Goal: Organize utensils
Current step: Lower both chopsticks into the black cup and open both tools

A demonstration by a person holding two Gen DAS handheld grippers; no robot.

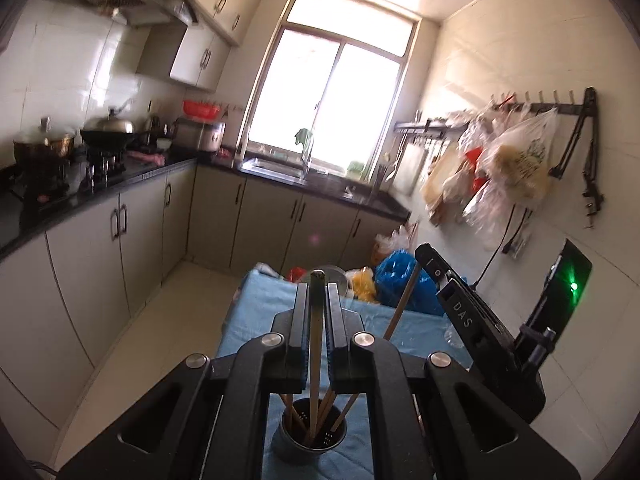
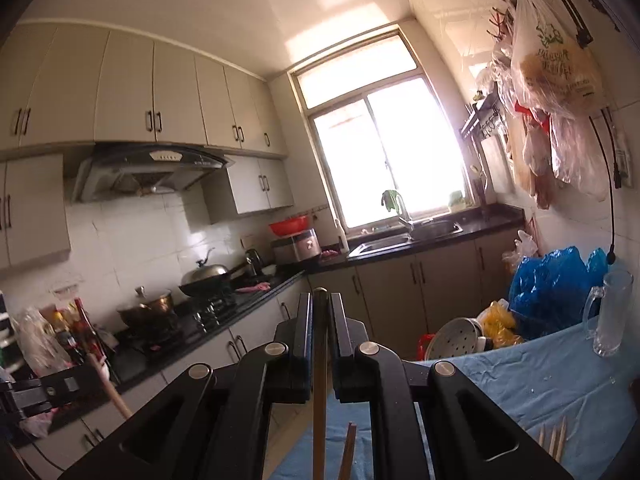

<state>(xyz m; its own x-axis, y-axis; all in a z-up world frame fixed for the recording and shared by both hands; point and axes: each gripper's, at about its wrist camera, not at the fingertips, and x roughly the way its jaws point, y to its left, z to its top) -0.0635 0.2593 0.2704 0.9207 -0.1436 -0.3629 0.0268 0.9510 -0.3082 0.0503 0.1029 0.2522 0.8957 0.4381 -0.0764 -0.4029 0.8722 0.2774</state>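
My left gripper (image 1: 317, 296) is shut on a wooden chopstick (image 1: 316, 344) that stands upright, its lower end in a metal holder cup (image 1: 312, 436) with several other chopsticks, on the blue-clothed table (image 1: 256, 312). The right gripper (image 1: 468, 320) shows at the right of this view, holding another chopstick (image 1: 402, 300). In the right wrist view my right gripper (image 2: 320, 304) is shut on a chopstick (image 2: 319, 400) held upright over the table (image 2: 540, 380). Several loose chopsticks (image 2: 554, 438) lie at the table's right. Another chopstick tip (image 2: 349, 448) pokes up below.
A glass mug (image 2: 610, 312), a metal strainer lid (image 2: 454, 338), yellow and blue plastic bags (image 2: 548, 288) sit at the table's far end. Kitchen counters with stove (image 2: 208, 308) and sink (image 2: 400, 240) run left and back. Bags (image 1: 516, 160) hang on the right wall.
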